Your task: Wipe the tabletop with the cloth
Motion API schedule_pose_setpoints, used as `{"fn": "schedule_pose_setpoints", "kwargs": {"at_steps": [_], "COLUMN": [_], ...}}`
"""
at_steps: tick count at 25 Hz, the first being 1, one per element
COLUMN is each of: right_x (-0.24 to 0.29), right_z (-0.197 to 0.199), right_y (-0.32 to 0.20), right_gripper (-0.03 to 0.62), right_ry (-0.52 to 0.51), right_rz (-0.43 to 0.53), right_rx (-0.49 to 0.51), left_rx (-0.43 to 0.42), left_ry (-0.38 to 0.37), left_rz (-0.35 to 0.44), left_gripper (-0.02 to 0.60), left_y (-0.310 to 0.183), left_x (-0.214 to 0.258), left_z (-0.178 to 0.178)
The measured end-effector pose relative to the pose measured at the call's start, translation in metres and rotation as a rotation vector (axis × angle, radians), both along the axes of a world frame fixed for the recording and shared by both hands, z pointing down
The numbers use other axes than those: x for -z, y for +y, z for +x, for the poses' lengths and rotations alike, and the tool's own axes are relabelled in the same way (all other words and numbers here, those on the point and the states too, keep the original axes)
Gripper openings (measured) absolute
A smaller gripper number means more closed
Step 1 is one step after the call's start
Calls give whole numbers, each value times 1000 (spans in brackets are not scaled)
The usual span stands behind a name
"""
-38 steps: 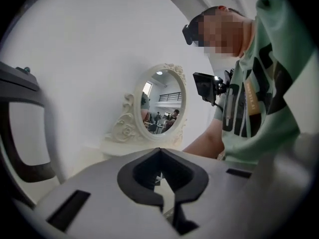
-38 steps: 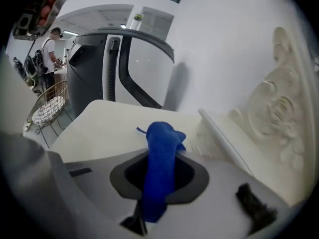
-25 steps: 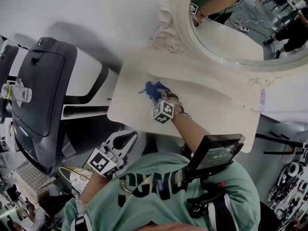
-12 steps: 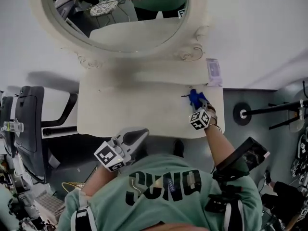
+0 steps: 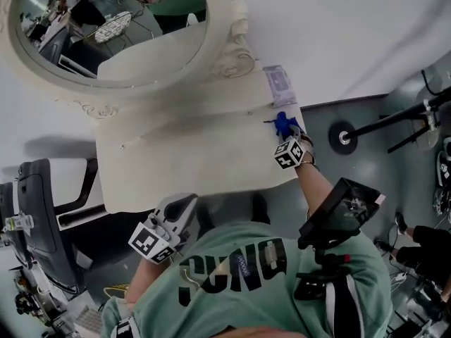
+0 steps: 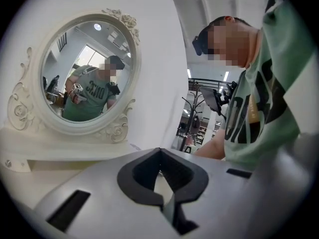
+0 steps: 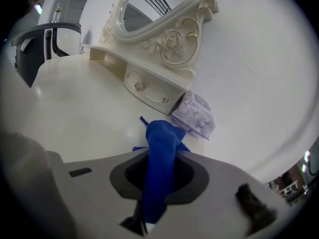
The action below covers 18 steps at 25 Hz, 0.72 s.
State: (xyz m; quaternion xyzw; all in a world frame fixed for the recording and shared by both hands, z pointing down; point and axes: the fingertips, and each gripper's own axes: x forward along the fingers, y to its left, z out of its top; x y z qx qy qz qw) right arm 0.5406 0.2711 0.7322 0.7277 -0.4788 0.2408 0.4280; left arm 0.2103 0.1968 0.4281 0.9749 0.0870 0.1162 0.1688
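Blue cloth held at the worktop's right end – left hand-held gripper idle.

The right hand-held gripper (image 5: 287, 134) (image 7: 158, 179) is seen right of centre in the head view, its jaws closed on a bunched blue cloth (image 5: 283, 122) (image 7: 162, 146). The cloth's free end is laid on the cream worktop (image 5: 176, 153) (image 7: 75, 108), near its right edge and just beside a pale patterned packet (image 5: 280, 84) (image 7: 196, 115). An ornate oval mirror (image 5: 106, 34) (image 7: 164, 14) is set against the wall at the upper left of the frame. The left hand-held gripper (image 5: 184, 207) (image 6: 160, 169) is held at the lower left, off the worktop's near edge – its jaws are brought together with nothing between them.
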Motion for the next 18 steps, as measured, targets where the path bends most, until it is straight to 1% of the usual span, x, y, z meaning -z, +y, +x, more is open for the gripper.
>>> {"fn": "schedule_pose_setpoints", "kwargs": {"at_steps": [2,3,4,6,9,11,13,16,18], "right_x": [2,4,7,18,35,41,43,44,38], "right_z": [-15,-33,-60,-135,-278,-373,-458,-562,-609], "right_y": [-16,-32,-55,-118,-224,-279,-323,-377,-398], "right_gripper": [61,61,61,61,61,61,61,61,61], "right_ry": [-18,-29,-36,-51,-90,-108,-119,-133,-125], "right_rz": [-37,-48,-47,-13,54,67,60,50,39], "right_rx": [11,43,94,242,481,621,741,879,946], "left_rx": [35,53,71,114,186,238,317,449,506], "left_ry": [6,10,15,29,42,44,40,30,22], "left_rz": [-5,-10,-15,-16,15,27,23,15,4], "left_gripper": [4,5,5,5,5,5,4,5,5], "left_y": [-14,-22,-32,-54,-98,-130,-159,-190,-200], "left_x": [-6,-9,-11,-14,-10,-6,-2,1,-5], "left_z": [-28,-43,-60,-98,-168,-221,-277,-352,-387]}}
